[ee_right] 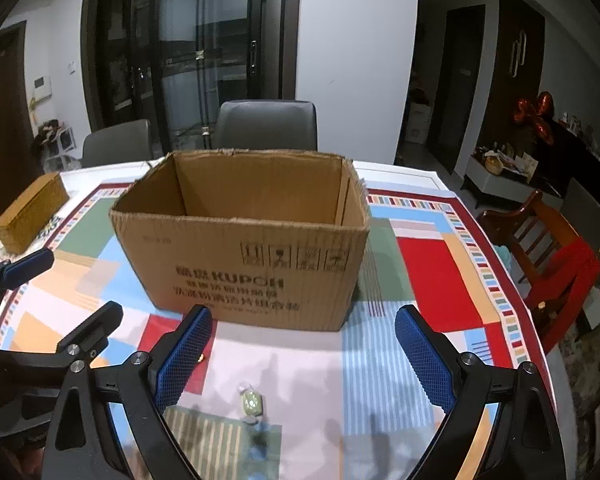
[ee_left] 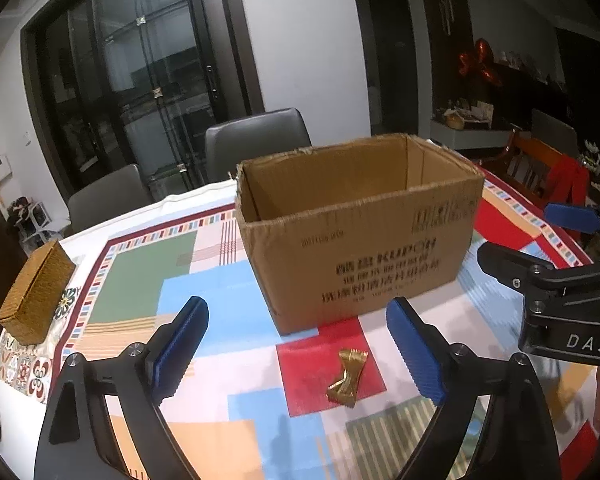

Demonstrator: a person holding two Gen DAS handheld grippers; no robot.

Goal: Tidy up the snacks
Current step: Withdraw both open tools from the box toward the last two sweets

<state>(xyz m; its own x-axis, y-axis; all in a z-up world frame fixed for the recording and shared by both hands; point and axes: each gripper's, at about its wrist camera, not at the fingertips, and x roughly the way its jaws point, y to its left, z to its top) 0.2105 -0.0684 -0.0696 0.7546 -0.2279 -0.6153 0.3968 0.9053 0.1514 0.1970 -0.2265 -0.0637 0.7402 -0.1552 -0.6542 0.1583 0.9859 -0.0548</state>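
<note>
Indoor night, dim w/ ceiling spots reflecting in glass doors [ee_left: 140, 80]. Heavy fisheye bend + black corners. Motion blur on box print [ee_left: 380, 276]; soft shadows on counter [ee_right: 300, 360] near bottom.

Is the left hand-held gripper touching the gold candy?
Apart. In the left wrist view, the left hand-held gripper is open, and the gold candy lies on the tablecloth between its pads with cloth showing on both sides.

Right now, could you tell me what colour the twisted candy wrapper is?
Shiny gold; the candy wrapper shows best in the left wrist view.
</note>
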